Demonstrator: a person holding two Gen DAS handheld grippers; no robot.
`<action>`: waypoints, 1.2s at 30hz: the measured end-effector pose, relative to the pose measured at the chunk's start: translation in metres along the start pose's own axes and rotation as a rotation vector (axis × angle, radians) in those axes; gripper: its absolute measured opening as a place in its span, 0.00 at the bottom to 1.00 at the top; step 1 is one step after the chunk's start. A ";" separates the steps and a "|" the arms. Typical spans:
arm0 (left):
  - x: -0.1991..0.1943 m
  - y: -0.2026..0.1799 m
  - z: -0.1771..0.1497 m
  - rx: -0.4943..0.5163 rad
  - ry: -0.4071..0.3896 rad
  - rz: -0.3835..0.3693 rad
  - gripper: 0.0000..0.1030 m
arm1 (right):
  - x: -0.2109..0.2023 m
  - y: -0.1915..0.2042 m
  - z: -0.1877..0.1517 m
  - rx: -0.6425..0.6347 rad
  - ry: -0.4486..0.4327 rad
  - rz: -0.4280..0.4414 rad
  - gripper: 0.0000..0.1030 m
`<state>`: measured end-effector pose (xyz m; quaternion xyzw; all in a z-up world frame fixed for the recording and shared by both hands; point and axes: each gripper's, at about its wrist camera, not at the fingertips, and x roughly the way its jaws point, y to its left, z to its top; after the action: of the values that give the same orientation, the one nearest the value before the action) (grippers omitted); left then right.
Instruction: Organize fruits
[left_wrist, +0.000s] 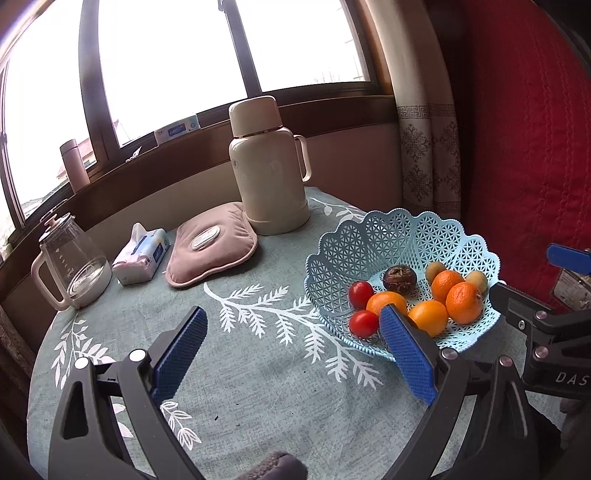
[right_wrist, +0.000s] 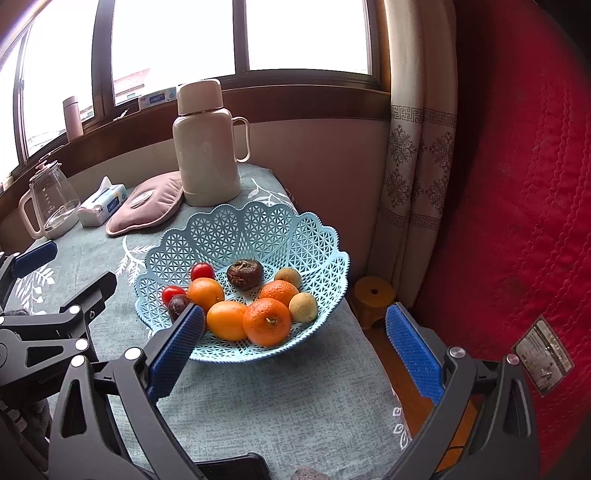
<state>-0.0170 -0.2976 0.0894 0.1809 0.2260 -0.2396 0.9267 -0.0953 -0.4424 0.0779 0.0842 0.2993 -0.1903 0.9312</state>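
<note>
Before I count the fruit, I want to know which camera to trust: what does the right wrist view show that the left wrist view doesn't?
Only the right wrist view shows a second dark fruit at the basket's near-left edge, and a small yellow stool on the floor. Only the left wrist view shows the hot-water bag whole. Both show the blue lattice basket, four oranges, two tomatoes, the cream thermos and both open claws.

Light blue lattice basket (right_wrist: 258, 229) w/ scalloped rim sits upright on counter, just ahead of right gripper's fingers (right_wrist: 177, 339), left finger overlapping its near rim. Inside: 4 oranges (right_wrist: 266, 321) clustered at near side, 2 red tomatoes (right_wrist: 202, 271) toward left, 2 dark brown wrinkled fruits (right_wrist: 244, 274), 2 small yellow-green ones (right_wrist: 303, 307) on right. All loose, touching, none held
</note>
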 end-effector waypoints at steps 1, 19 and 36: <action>0.000 0.000 0.000 0.001 0.001 0.001 0.91 | 0.000 0.000 0.000 -0.002 0.002 -0.001 0.97; 0.004 -0.002 -0.003 0.005 0.019 -0.008 0.91 | 0.006 0.003 -0.004 -0.023 0.021 -0.014 0.97; 0.006 -0.004 -0.005 0.011 0.029 -0.020 0.91 | 0.008 0.002 -0.005 -0.013 0.038 -0.015 0.97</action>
<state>-0.0164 -0.3010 0.0808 0.1872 0.2401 -0.2474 0.9199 -0.0909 -0.4419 0.0691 0.0795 0.3187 -0.1939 0.9244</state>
